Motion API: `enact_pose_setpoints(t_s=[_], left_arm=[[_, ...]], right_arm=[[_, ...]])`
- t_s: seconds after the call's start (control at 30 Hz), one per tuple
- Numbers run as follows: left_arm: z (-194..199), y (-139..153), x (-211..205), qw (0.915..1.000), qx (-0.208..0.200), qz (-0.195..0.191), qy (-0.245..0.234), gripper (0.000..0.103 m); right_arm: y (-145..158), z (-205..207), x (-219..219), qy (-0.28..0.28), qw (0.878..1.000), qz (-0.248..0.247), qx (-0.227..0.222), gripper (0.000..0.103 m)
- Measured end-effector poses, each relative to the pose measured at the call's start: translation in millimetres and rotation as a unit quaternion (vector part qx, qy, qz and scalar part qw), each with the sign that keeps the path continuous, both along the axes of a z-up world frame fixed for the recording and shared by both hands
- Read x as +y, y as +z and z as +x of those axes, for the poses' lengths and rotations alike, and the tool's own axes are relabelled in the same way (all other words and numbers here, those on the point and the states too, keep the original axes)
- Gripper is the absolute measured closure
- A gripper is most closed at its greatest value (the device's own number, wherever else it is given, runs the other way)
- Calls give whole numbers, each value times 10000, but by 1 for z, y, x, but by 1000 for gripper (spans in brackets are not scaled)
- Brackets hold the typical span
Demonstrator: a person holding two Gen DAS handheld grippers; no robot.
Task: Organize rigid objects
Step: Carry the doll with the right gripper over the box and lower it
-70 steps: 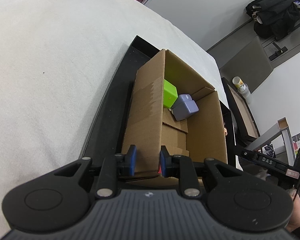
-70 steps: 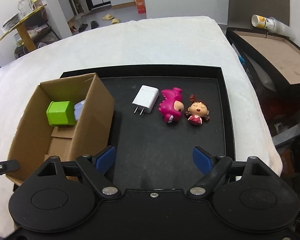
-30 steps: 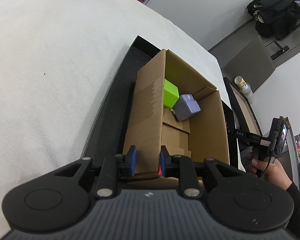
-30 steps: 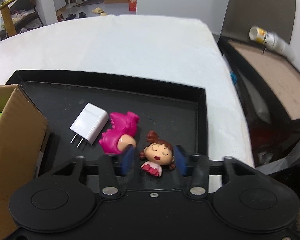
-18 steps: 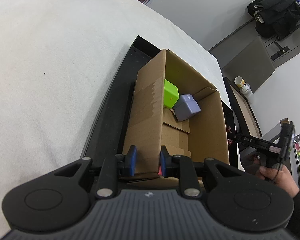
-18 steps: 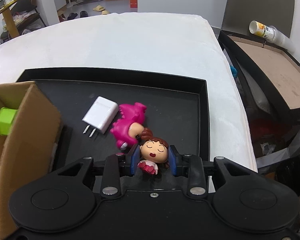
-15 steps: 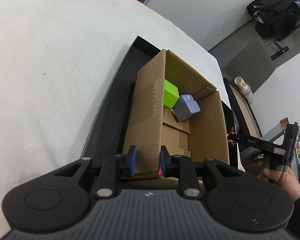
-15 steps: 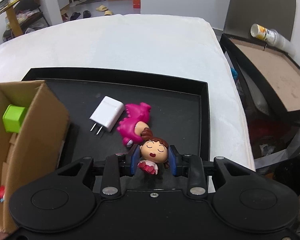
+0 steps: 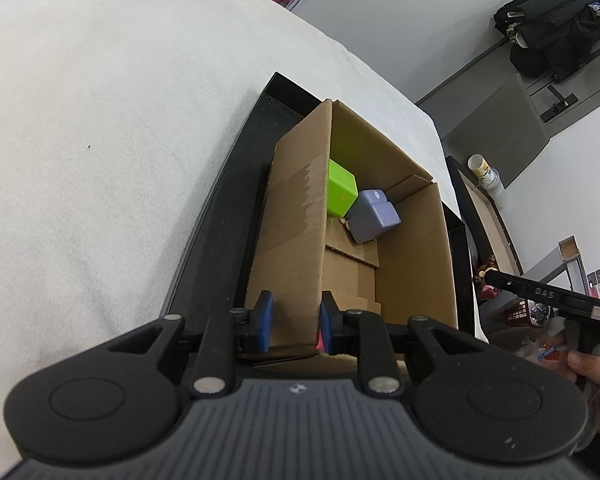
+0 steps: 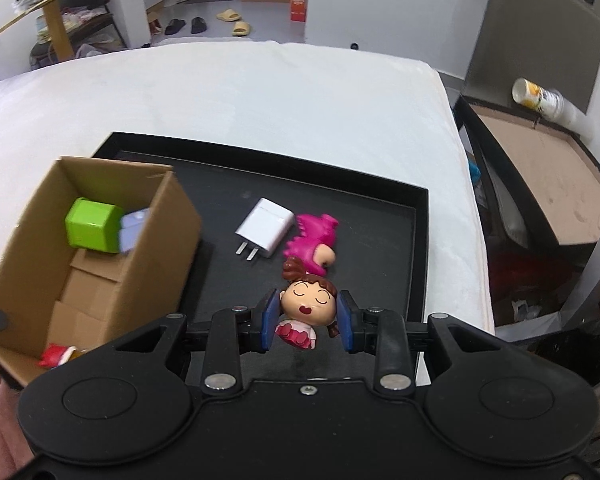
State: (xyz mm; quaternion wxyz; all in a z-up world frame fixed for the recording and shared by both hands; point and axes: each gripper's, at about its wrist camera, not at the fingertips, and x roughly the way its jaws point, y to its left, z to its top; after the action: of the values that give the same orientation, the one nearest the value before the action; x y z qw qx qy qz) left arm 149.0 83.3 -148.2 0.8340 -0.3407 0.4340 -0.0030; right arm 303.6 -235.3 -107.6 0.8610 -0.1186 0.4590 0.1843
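Observation:
My left gripper (image 9: 295, 322) is shut on the near wall of the open cardboard box (image 9: 296, 248). The box holds a green cube (image 9: 341, 193) and a lilac block (image 9: 372, 218). In the right wrist view the box (image 10: 152, 264) stands at the left of the black tray (image 10: 418, 240), with the green cube (image 10: 92, 224), the lilac block (image 10: 134, 226) and a small red toy (image 10: 56, 356) inside. My right gripper (image 10: 306, 318) is shut on a girl figurine (image 10: 306, 304) and holds it above the tray. A white charger (image 10: 266, 226) and a pink dinosaur toy (image 10: 312, 246) lie on the tray.
The tray sits on a white padded table (image 10: 260, 96). A second black tray with a brown board (image 10: 548, 184) and a paper cup (image 10: 538, 96) stands to the right. The right gripper's arm (image 9: 540, 292) shows at the right of the left wrist view.
My right gripper closed on the girl figurine, lifted it off the tray and moved left toward the box. My left gripper has kept its hold on the box wall.

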Motion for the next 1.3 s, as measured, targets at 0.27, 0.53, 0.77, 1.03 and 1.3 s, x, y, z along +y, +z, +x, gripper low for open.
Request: enact_pose_setpoints(t_s=[0.27, 0.53, 0.77, 1.03, 1.3], left_arm=[[0, 0, 0, 10000, -4, -2, -3, 80], [0, 1, 0, 10000, -4, -11, -1, 80], [-1, 0, 2, 10000, 0, -62, -1, 80], [-2, 0, 3, 9999, -7, -100, 0, 80], [-2, -2, 4, 9999, -6, -166, 14, 80]], right_arm=[[25, -15, 17, 289, 9994, -71, -190, 72], [41, -27, 34, 584, 9978, -117, -289, 72], [50, -34, 49, 744, 9966, -68, -357, 72], [59, -42, 72, 990, 9940, 65, -459, 72], [63, -49, 93, 1181, 9920, 159, -421, 72]])
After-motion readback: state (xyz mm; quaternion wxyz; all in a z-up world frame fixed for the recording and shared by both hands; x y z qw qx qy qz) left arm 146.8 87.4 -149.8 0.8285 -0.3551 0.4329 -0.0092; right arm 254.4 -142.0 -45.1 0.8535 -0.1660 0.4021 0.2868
